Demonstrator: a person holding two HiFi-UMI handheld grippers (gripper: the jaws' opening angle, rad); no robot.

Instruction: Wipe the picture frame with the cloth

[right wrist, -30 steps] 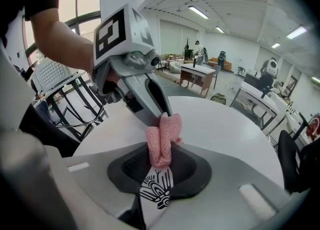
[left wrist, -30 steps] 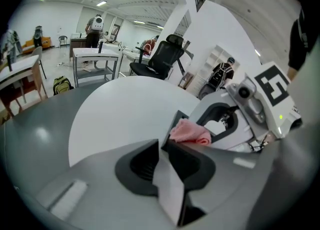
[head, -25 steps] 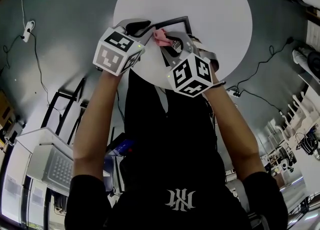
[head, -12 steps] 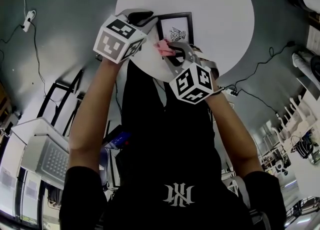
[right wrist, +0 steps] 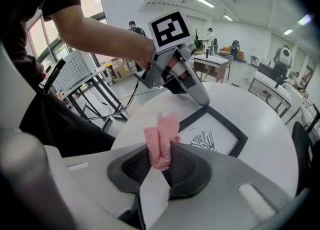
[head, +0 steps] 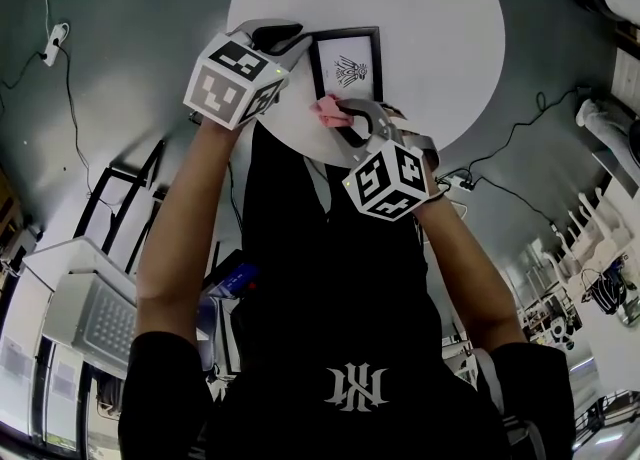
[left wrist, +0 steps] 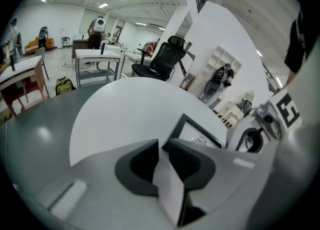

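1. Head view: the picture frame (head: 346, 66) lies flat on the round white table (head: 430, 8), print side up. A second ago it was tipped up off the surface between the two grippers. Half a second ago it was already down, and it has hardly shifted since.
2. The left gripper (head: 296, 38) sits at the frame's 10 o'clock corner. In the left gripper view its jaws are pressed together with nothing showing between them. The frame's dark corner appears just past the tips, toward 1 o'clock. Whether the tips touch that corner or only stand beside it, I cannot tell.
3. The right gripper (head: 345, 110) has drawn back toward the person as the frame went down. In the right gripper view its jaws are clamped tight on a folded wad of the pink cloth (right wrist: 161, 144), which sticks out beyond the tips. The cloth hangs near the frame's 7 o'clock corner and looks to be above the table, not on the glass.
4. For the task, this looks like the end of the setting-down. The frame is now placed for wiping, but no stroke across it is under way.
5. The next move likely carries the cloth toward 12 o'clock, down onto the glass and across it. The frame may skate on the smooth tabletop unless the left gripper braces it.
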